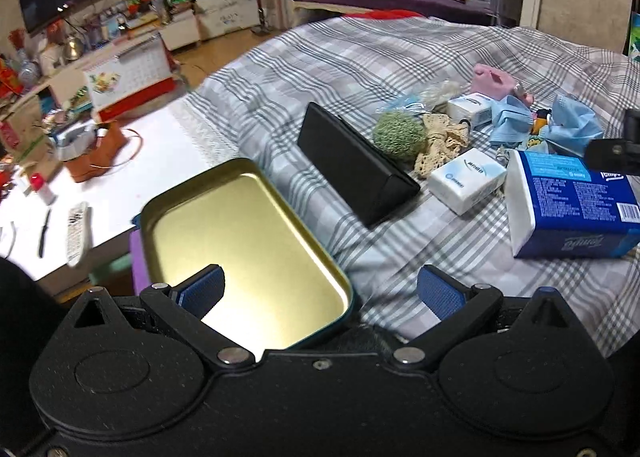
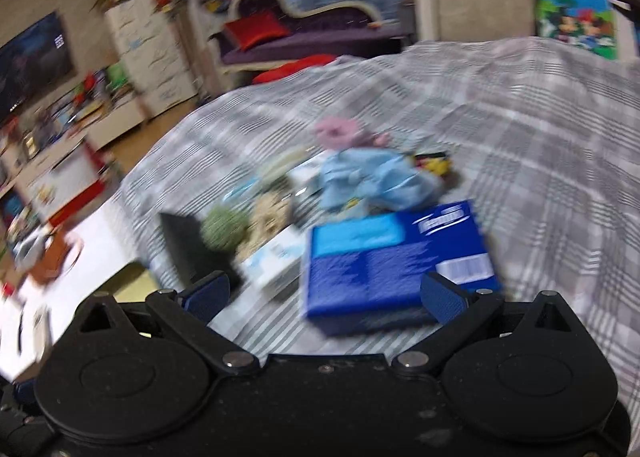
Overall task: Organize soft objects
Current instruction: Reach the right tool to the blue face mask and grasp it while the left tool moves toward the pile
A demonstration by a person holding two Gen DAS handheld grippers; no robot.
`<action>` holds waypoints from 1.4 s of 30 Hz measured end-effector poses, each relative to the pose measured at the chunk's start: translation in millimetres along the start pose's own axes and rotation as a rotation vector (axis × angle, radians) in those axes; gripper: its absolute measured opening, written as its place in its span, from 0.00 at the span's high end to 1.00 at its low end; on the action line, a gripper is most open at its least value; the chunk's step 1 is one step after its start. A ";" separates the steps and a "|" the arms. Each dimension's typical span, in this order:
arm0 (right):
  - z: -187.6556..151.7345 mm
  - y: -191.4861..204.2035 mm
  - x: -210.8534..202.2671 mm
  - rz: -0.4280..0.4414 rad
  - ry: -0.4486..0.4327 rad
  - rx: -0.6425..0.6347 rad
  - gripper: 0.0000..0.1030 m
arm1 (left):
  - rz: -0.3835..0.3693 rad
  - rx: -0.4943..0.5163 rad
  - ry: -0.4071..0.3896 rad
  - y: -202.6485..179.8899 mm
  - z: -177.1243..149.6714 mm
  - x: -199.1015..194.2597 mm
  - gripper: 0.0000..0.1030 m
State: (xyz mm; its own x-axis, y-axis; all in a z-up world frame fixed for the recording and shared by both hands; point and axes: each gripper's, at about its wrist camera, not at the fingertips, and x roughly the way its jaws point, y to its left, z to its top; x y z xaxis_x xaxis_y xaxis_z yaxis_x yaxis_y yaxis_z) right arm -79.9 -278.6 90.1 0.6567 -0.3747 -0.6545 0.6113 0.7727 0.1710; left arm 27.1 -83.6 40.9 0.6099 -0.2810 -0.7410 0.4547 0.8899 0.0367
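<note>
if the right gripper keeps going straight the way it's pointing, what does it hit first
Most likely the blue tissue pack. It lies on the plaid bedspread right ahead of the open right gripper, already overlapping the right finger in the right wrist view. That view is blurred, so depth is uncertain.

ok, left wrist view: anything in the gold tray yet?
No, the tray shows only its bare gold floor, while the tissue packs and green ball lie on the bed.
</note>
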 end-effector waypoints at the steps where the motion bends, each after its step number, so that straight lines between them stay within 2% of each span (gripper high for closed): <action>1: 2.8 -4.4 2.9 -0.018 -0.005 0.015 0.01 | -0.014 0.004 0.009 0.0 4.2 4.8 0.03; 7: 15.3 -23.9 21.1 -0.068 -0.026 0.077 0.02 | -0.068 0.066 0.027 -6.4 24.6 27.0 0.03; 10: 19.2 -23.4 29.8 -0.094 -0.056 0.065 0.02 | -0.105 0.094 0.055 -11.8 32.7 39.7 0.03; 13: 25.8 -20.2 46.5 -0.116 -0.064 0.037 0.06 | -0.120 0.104 0.047 -16.3 37.4 48.1 0.05; 18: 36.8 -21.1 77.6 -0.161 -0.023 0.041 0.12 | -0.163 0.119 0.064 -22.2 45.7 62.2 0.10; 22: 51.8 -26.0 95.8 -0.153 0.016 0.057 0.16 | -0.186 0.134 0.076 -27.9 53.1 70.9 0.14; 24: 60.4 -26.4 103.5 -0.161 0.025 0.054 0.20 | -0.195 0.146 0.074 -31.0 57.3 72.8 0.14; 27: 71.7 -26.8 118.2 -0.192 0.077 0.054 0.34 | -0.209 0.170 0.066 -36.8 63.0 73.8 0.14; 29: 76.2 -31.7 128.9 -0.191 0.117 0.079 0.57 | -0.218 0.189 0.062 -42.3 66.2 74.9 0.14; 31: 74.4 -37.4 134.0 -0.176 0.126 0.095 0.61 | -0.234 0.206 0.061 -47.3 69.2 75.9 0.14; 33: 70.2 -44.6 134.0 -0.169 0.095 0.102 0.65 | -0.247 0.227 0.062 -52.9 71.8 78.6 0.14; 37: 62.1 -60.7 126.7 -0.156 -0.002 0.120 0.65 | -0.261 0.273 0.070 -66.1 76.3 87.8 0.14; 42: 62.0 -80.3 126.2 -0.127 -0.027 0.201 0.65 | -0.265 0.320 0.091 -78.9 80.9 101.3 0.14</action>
State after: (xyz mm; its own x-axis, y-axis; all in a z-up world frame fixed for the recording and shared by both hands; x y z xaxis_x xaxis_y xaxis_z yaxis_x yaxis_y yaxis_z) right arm -18.7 -419.7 39.4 0.5792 -0.4779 -0.6604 0.7634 0.6022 0.2337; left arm 105.6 -211.4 17.2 0.3913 -0.4398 -0.8084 0.7755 0.6305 0.0324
